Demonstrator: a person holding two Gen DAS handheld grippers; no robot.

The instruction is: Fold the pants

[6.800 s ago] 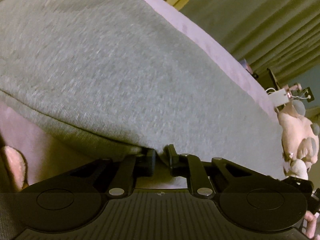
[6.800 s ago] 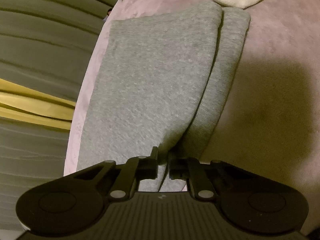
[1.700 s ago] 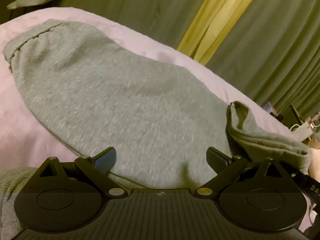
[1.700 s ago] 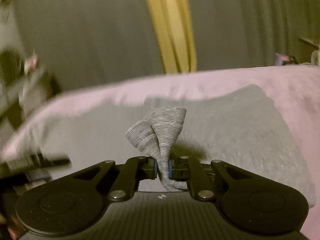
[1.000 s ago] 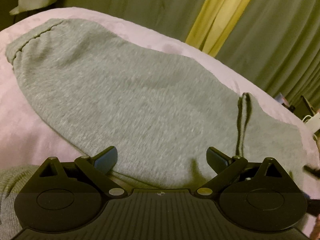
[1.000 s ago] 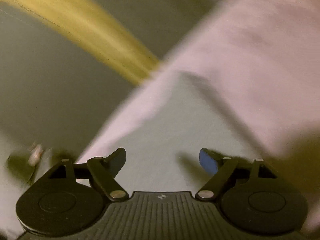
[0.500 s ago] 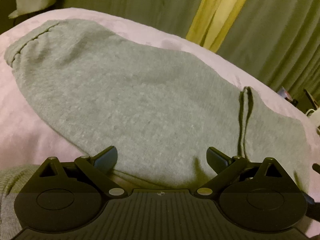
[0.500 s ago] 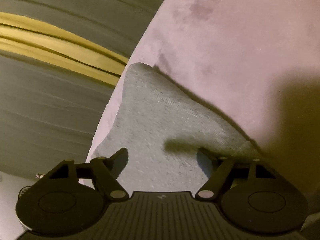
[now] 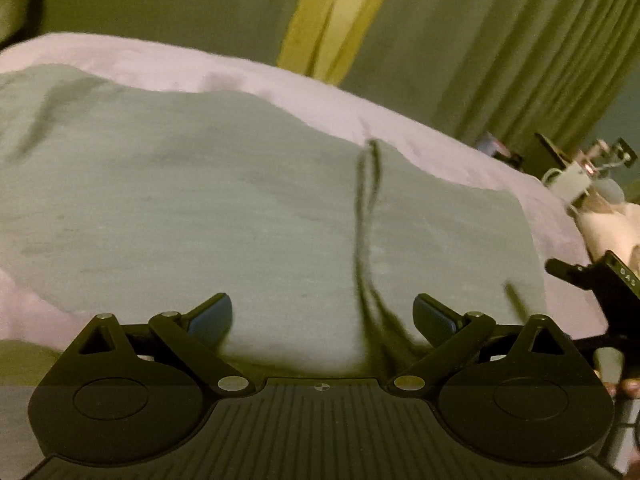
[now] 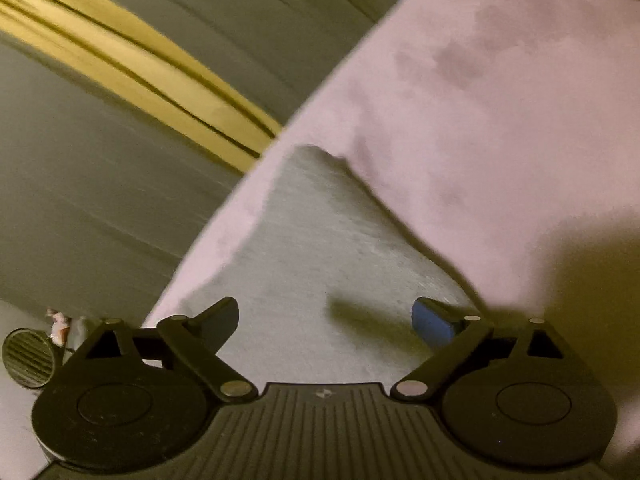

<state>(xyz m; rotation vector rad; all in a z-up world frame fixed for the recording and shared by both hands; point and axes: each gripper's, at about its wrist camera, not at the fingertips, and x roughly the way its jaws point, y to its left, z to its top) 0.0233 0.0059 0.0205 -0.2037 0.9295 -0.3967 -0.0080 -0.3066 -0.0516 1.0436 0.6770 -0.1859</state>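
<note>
The grey pants lie folded flat on the pink bedspread. A dark fold edge crosses them from front to back. My left gripper is open and empty just above the near edge of the pants. In the right wrist view the pants show as a grey wedge on the bedspread. My right gripper is open and empty over that end of the pants. Part of the right gripper's black body shows at the right edge of the left wrist view.
Olive curtains with a yellow strip hang behind the bed. A plush toy and small clutter lie at the bed's far right. A round dark object sits beyond the bed edge, low on the left in the right wrist view.
My right gripper has let go of the pants leg end and opened. The leg end now lies flat on the pants. My left gripper has shifted to the right and stays open.
</note>
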